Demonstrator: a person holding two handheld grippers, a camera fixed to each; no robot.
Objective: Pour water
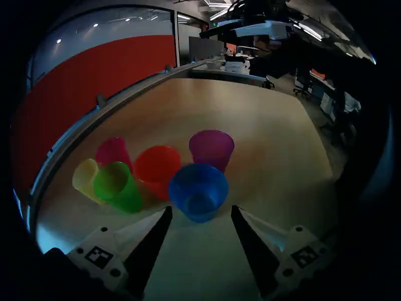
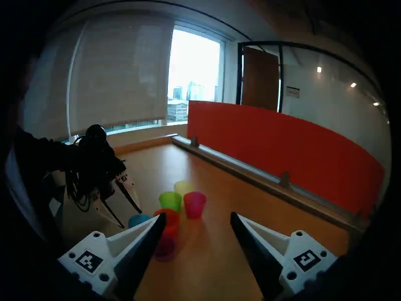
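The blue cup (image 1: 198, 191) stood foremost among the coloured cups (image 1: 157, 168) on the bench (image 1: 250, 115), just ahead of the left tongs (image 1: 201, 207), spread wide and empty. The right tongs (image 2: 197, 215) gaped too, holding nothing; pouring looked not yet begun.

Six cups bunched on the wooden counter (image 1: 260, 130). The blue cup (image 1: 199, 193) sits right ahead of the hand-held gripper (image 1: 200, 207), whose fingers are spread wide. Purple cup (image 1: 211, 148) and red cup (image 1: 157, 168) are behind it, with green cup (image 1: 116, 185), yellow cup (image 1: 85, 176) and pink cup (image 1: 113, 150) off left.
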